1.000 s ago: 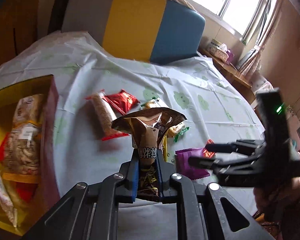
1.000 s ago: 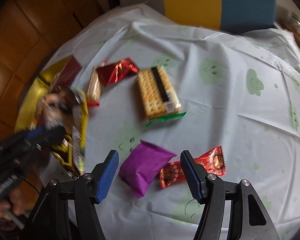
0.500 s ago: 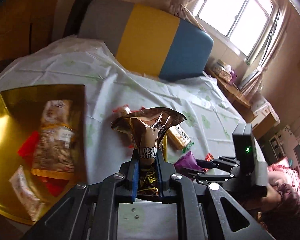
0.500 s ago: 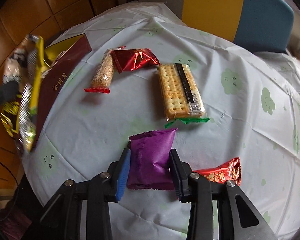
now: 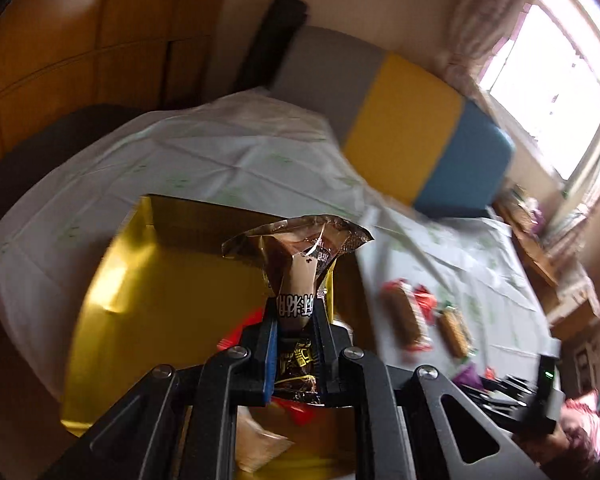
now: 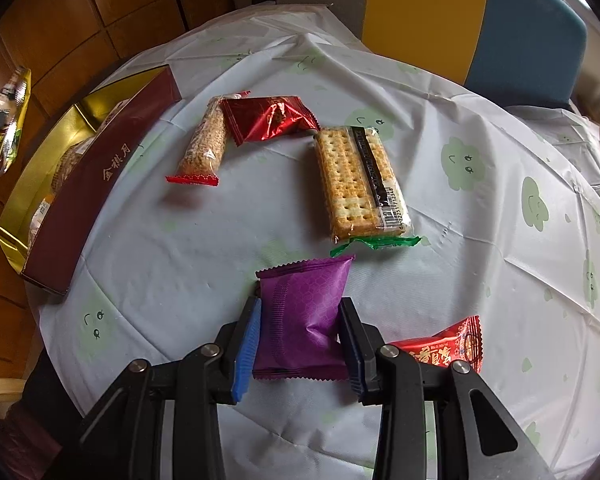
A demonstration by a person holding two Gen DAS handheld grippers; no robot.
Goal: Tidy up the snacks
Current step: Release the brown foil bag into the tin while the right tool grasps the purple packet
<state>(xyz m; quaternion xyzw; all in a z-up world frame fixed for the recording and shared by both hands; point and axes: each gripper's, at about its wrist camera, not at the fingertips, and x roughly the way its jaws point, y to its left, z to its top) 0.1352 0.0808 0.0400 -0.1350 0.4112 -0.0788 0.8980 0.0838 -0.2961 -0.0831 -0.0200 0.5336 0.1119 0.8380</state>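
- Round table (image 6: 204, 280) under a pale cloth with green faces – landmark for everything below.
- Gold-lined box (image 6: 100, 184) with a maroon wall, at the table's left edge; a few packets already inside, only partly visible.
- Cracker pack (image 6: 360, 184) near the table's middle, green wrapper tail toward the camera.
- Grain bar (image 6: 204, 144) and dark red foil packet (image 6: 272, 122) touching each other, between the cracker pack and the box.
- Purple packet (image 6: 304, 320) at the table's near edge, pinched across its width by the right gripper (image 6: 300, 342); jaws just closed in, pads pressing both sides, wrapper dented. Resting on the cloth or just clear of it, hard to tell.
- Red candy packet (image 6: 444, 350) just beside the right gripper's outer finger, possibly touching.
- Brown foil packet (image 5: 300, 260) clamped tight at its waist in the left gripper (image 5: 296, 344), top flared out, poised over the box interior (image 5: 160, 288).
- Risks, as a judgement: puffy purple wrapper sliding out of a grip on air rather than contents; red candy packet dragged or knocked off the near edge on the lift; brown packet released too near the box wall and tipping out – blur suggests a fast carry.
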